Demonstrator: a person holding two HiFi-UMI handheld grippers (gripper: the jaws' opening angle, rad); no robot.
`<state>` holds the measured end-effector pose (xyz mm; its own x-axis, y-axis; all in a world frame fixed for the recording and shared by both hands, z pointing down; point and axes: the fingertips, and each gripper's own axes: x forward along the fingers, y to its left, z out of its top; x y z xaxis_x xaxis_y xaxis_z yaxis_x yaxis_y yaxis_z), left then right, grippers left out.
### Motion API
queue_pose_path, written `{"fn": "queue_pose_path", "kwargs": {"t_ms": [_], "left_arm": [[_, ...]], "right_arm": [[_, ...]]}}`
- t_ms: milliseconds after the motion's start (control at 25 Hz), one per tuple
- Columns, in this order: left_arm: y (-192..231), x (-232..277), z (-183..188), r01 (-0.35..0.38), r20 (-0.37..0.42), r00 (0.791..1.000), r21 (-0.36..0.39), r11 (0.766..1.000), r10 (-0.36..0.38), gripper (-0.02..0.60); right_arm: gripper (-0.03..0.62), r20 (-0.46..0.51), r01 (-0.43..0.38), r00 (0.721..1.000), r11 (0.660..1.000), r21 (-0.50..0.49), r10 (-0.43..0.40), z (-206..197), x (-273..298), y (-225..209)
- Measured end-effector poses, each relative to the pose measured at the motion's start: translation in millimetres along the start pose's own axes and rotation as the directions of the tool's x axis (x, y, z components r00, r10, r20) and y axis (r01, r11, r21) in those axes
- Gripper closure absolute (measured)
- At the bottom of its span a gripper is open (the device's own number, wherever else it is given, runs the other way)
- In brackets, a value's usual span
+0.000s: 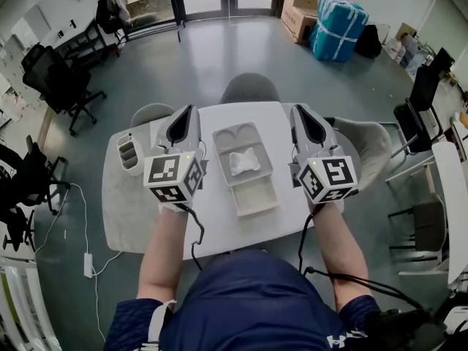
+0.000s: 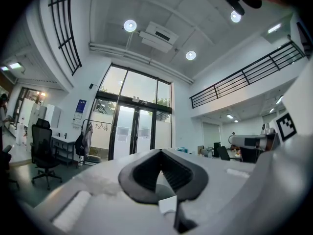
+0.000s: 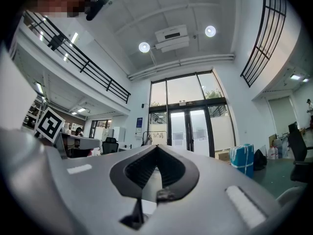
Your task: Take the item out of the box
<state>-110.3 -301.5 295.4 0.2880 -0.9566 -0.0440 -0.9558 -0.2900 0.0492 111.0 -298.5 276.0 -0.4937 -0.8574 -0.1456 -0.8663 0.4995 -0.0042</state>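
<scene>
Left tongs (image 1: 191,110) and right tongs (image 1: 299,110), both closed empty, flank the box (image 1: 221,159) without touching.

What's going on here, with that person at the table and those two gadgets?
A seated person holds a pair of hand-held tongs in each hand over a white table. The left tongs and right tongs hover on either side of an open box, both closed and holding nothing. A crumpled white item lies in the box's middle section, not yet touched. A small grey holder stands at the table's left side.
</scene>
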Motion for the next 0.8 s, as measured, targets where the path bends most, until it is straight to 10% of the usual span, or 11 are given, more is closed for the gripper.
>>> {"fn": "queue_pose_path", "kwargs": {"t_ms": [800], "left_arm": [[2.0, 6.0, -8.6, 0.010, -0.015, 1.000, -0.008, 1.000, -0.010, 0.581]], "right_arm": [[0.592, -0.009, 0.004, 1.000, 1.000, 0.007, -0.004, -5.0, 4.0, -0.4]]}}
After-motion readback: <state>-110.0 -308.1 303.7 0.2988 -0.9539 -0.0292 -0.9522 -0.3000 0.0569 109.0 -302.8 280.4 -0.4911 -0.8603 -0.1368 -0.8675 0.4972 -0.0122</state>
